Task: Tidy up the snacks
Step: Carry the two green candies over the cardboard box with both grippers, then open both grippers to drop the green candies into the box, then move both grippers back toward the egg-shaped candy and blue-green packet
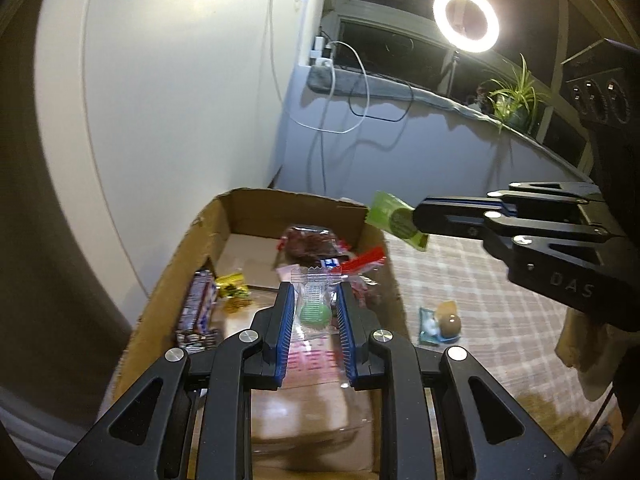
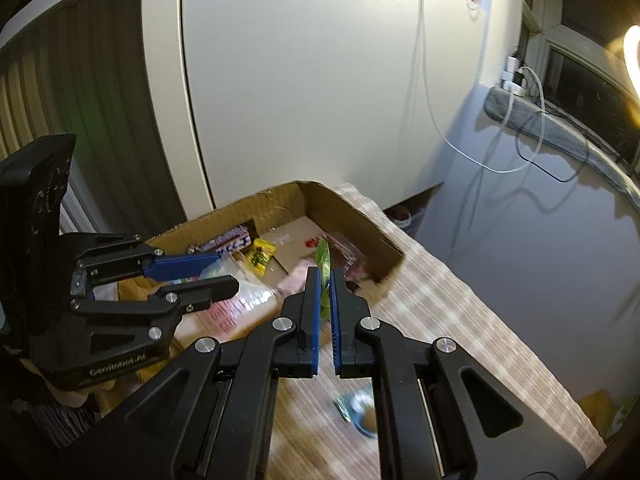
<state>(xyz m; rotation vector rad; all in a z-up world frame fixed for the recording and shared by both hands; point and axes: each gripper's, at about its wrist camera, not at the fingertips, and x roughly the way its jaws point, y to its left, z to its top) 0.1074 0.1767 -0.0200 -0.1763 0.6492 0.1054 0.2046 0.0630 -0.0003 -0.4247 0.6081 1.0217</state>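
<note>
The left gripper (image 1: 313, 304) hovers over the near part of the cardboard box (image 1: 176, 256), fingers level and pointing forward. Its blue pads pinch a clear packet (image 1: 314, 300) that holds a green, round sweet. The right gripper (image 2: 326, 280) reaches in from the right, just above the box's right wall. Its fingers are pressed nearly together on a thin green snack packet (image 2: 323, 259), held edge-on in its own view and flat-faced in the left view (image 1: 394, 216).

The box sits open on a checked tablecloth (image 1: 472, 280). Inside it lie a purple-and-white candy bar pack (image 1: 198, 308) along the left wall, one yellow wrapper (image 1: 234, 286) beside it, a dark red packet (image 1: 310, 244) near the far wall, and a red-and-clear wrapper (image 1: 362, 262) against the right side. Other wrappers under the left gripper are too jumbled to count. On the cloth, right of the box and apart from it, lies one small teal packet with a brown ball (image 1: 440, 322).

Behind the box stands a white cabinet door (image 1: 180, 100). Farther back, a grey wall, a windowsill with white cables (image 1: 344, 92), one potted plant (image 1: 514, 98) and one lit ring light (image 1: 466, 20).
</note>
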